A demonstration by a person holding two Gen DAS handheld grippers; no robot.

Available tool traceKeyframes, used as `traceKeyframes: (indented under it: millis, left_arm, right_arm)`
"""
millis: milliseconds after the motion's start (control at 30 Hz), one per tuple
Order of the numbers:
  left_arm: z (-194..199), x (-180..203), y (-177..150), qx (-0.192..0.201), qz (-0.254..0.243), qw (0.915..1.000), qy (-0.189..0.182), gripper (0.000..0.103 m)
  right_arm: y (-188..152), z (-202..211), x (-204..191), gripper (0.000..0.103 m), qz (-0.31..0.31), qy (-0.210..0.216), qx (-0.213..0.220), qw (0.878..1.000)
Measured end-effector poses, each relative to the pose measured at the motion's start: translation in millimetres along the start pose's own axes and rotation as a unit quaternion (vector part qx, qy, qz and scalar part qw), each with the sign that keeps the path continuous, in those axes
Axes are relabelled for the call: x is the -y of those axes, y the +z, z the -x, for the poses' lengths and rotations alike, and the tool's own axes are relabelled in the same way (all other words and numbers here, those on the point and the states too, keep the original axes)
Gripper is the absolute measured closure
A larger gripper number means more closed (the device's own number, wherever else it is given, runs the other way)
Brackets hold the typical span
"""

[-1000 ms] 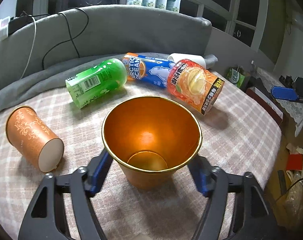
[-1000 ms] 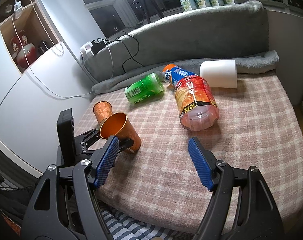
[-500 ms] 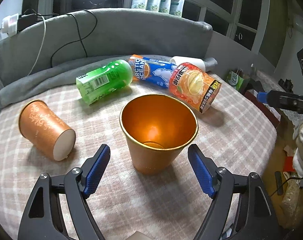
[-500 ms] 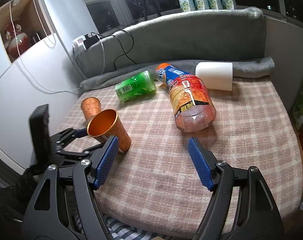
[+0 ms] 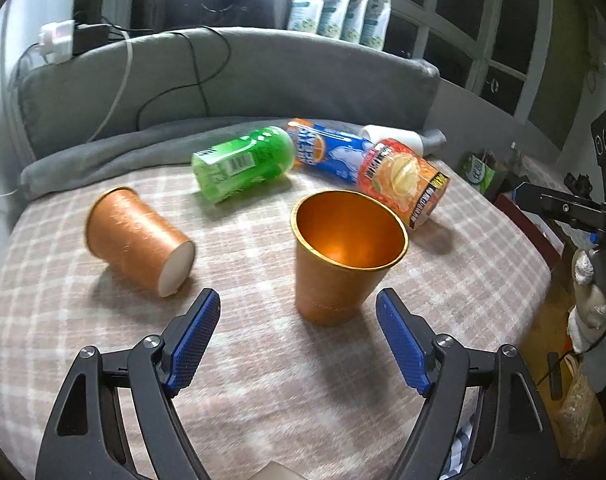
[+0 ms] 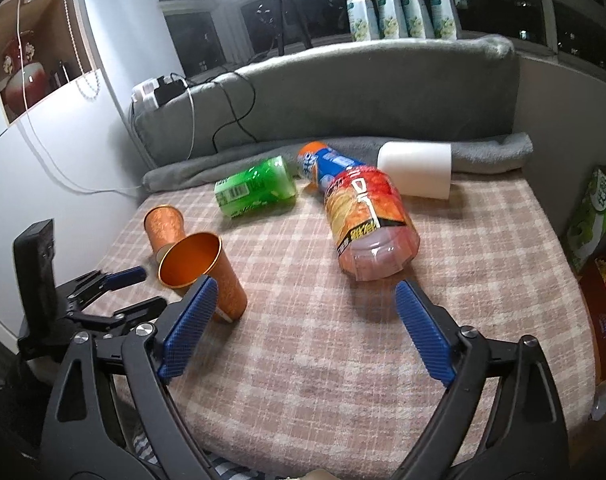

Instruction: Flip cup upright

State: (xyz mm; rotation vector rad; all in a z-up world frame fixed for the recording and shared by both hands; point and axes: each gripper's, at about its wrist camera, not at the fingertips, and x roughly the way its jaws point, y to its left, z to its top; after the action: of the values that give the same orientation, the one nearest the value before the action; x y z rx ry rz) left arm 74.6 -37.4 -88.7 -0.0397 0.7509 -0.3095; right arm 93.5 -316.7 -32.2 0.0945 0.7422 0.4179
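Note:
An orange metal cup point(image 5: 343, 256) stands upright on the checked blanket, mouth up; it also shows in the right wrist view point(image 6: 207, 272). My left gripper point(image 5: 297, 336) is open and empty, just short of the cup and apart from it. A second orange cup point(image 5: 137, 244) lies on its side to the left, base toward me; the right wrist view shows it behind the upright cup point(image 6: 163, 226). My right gripper point(image 6: 303, 322) is open and empty above the blanket's front part. The left gripper point(image 6: 121, 288) shows at the left in the right wrist view.
A green bottle point(image 5: 243, 164), a blue bottle point(image 5: 331, 152) and a red-orange bottle point(image 5: 403, 178) lie on their sides behind the cups. A white cup point(image 6: 415, 168) lies by the grey rolled blanket point(image 6: 491, 152). The bed edge drops off at right point(image 5: 543, 280).
My left gripper let go of the upright cup, opened and drew back from it. The cup stays standing. The right gripper stayed open and shifted slightly.

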Motion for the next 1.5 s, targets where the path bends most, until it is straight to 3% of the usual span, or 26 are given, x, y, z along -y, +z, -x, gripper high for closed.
traceKeyframes:
  millis: [233,467,633,933,1500]
  left_arm:
    - [33,-13,-2,0.055,0.035,0.9965,0.053,0.023]
    - [83,-10,10,0.169,0.041,0.9751,0.138,0.022]
    - [99,-3,16,0.204,0.036,0.9658,0.156,0.022]
    - [104,-2,16,0.211,0.058,0.9652,0.144,0.014]
    - [95,-4,17,0.192,0.063,0.9684,0.147,0.011]
  right_arm:
    - [4,4,-3,0.004,-0.006,-0.029,0.032,0.999]
    - [9,15,-17,0.003,0.007,-0.082,0.074,0.994]
    - [11,21,-25,0.000,0.016,-0.111,0.099,0.989]
    - [14,29,-29,0.000,0.021,-0.157,0.147,0.976]
    - [14,32,-30,0.000,0.019,-0.168,0.180,0.969]
